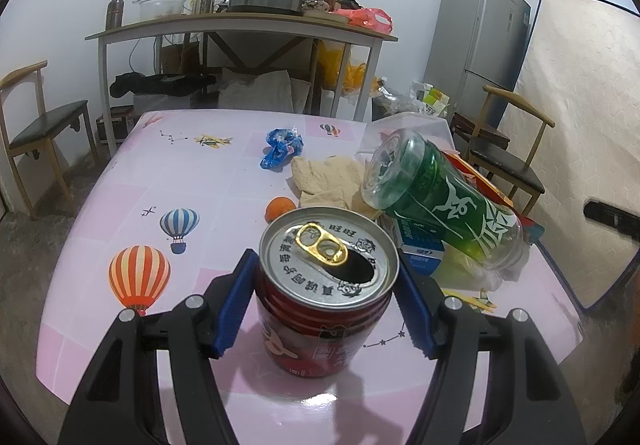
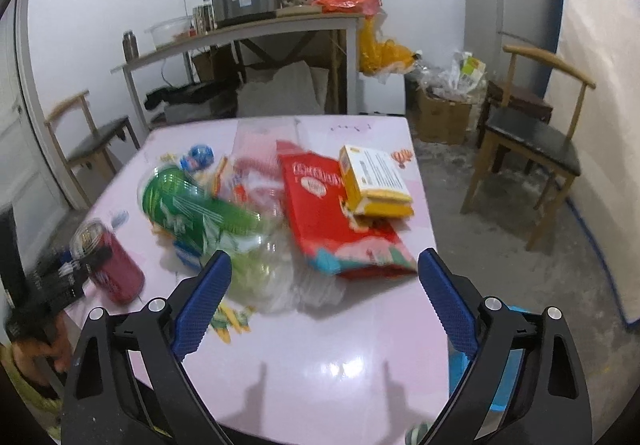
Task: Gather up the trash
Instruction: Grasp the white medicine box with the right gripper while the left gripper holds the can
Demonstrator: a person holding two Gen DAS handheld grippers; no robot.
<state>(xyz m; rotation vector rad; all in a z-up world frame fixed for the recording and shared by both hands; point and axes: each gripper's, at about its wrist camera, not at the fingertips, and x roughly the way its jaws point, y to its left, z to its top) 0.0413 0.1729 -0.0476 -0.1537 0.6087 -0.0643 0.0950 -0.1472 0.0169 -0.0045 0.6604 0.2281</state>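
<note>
A red drink can with a gold pull tab stands between the blue pads of my left gripper, which is shut on it; the can also shows in the right wrist view. A green plastic bottle lies tilted on a pile of trash behind it, and also shows in the right wrist view. My right gripper is open and empty above the pink table, short of a red snack bag and a yellow box.
A blue wrapper, crumpled beige paper and an orange lie on the table. A clear plastic bag lies under the bottle. Wooden chairs stand at both sides. A cluttered side table and a fridge stand behind.
</note>
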